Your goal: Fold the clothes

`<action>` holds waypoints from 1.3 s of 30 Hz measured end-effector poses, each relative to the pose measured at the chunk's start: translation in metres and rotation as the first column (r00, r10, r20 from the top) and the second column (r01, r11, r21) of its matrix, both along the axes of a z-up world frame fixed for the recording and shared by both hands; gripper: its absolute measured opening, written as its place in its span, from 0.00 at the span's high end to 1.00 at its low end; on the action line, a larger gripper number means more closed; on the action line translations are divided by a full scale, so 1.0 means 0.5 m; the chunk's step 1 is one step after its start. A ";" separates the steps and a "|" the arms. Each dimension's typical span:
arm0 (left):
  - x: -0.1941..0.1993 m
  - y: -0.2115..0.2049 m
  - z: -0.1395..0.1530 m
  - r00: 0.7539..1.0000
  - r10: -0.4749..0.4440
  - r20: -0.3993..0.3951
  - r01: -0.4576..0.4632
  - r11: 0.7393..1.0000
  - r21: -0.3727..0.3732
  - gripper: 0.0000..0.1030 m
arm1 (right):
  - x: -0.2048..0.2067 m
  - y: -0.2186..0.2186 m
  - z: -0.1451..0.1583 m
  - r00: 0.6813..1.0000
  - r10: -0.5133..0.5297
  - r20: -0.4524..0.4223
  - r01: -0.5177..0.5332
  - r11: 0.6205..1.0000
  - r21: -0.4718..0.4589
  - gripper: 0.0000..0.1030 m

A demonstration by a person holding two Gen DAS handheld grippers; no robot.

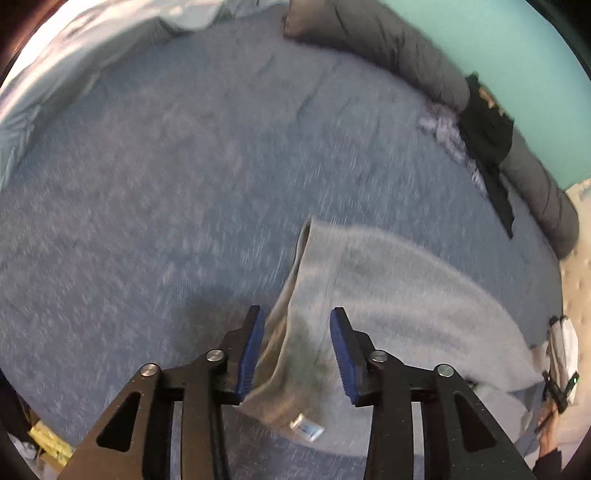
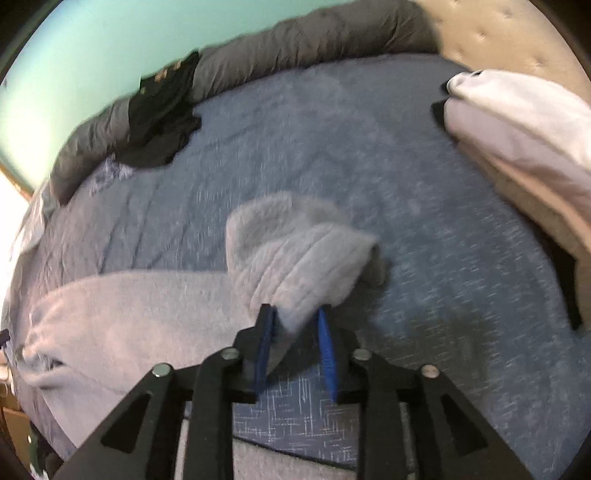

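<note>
Two fisheye views are looking down along black grippers with blue-padded fingers toward a bed [image 1: 155, 206] covered in a blue-grey speckled sheet. In the left wrist view, the left gripper [image 1: 297, 354] is pointing steeply down at a light grey garment [image 1: 399, 295], which is lying spread on the bed from the centre toward four o'clock. Its fingers [image 1: 253, 347] are standing well apart, with the garment's folded edge lying in the gap between them; neither pad is pressing on the cloth, so the fingers are open and gripping nothing. A small white label [image 1: 307, 427] is showing on the garment's hem at six o'clock. In the right wrist view, the right gripper [image 2: 294, 347] is sitting at six o'clock with its fingers [image 2: 327, 354] only partly apart. A bunched corner of the same grey garment [image 2: 295, 254] is hanging down between them, but a gap is showing beside the cloth, so the pads are not clamping it. The rest of the garment is stretching away toward nine o'clock across the bed. A rolled dark grey duvet [image 2: 295, 40] is running along the far edge of the bed at twelve o'clock, with a black garment [image 2: 162, 114] draped over it at ten o'clock. A white pillow [image 2: 517, 122] is lying at two o'clock against a beige tufted headboard [image 2: 491, 26]. Both views are blurred.
</note>
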State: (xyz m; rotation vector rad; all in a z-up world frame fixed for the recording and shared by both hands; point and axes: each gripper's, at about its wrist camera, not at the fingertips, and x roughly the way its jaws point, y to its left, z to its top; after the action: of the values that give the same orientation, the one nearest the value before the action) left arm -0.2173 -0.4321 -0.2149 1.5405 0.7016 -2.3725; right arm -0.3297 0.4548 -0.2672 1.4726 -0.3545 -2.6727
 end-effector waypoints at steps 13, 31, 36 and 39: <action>-0.117 0.029 -0.119 0.998 -0.050 0.040 0.051 0.999 -0.013 0.56 | -0.115 0.017 0.020 0.998 -0.058 -0.014 0.057 0.998 -0.014 0.47; -0.157 0.028 -0.195 0.995 -0.093 0.045 0.094 0.995 -0.020 0.87 | -0.168 -0.096 -0.127 0.979 0.118 0.165 -0.135 0.986 0.097 0.91; -0.148 0.023 -0.163 0.994 -0.109 0.009 0.110 0.993 -0.038 0.95 | -0.151 -0.068 -0.062 0.995 0.078 0.061 -0.086 0.987 0.133 0.95; -0.138 0.017 -0.117 0.994 -0.101 -0.041 0.098 0.994 -0.057 0.96 | -0.141 -0.035 -0.011 0.999 0.041 -0.008 -0.039 0.987 0.157 0.96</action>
State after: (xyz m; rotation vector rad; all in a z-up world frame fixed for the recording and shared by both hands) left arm -0.2862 -0.4235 -0.2736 1.5389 0.5761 -2.4831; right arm -0.4002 0.4371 -0.2725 1.4863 -0.1138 -2.7315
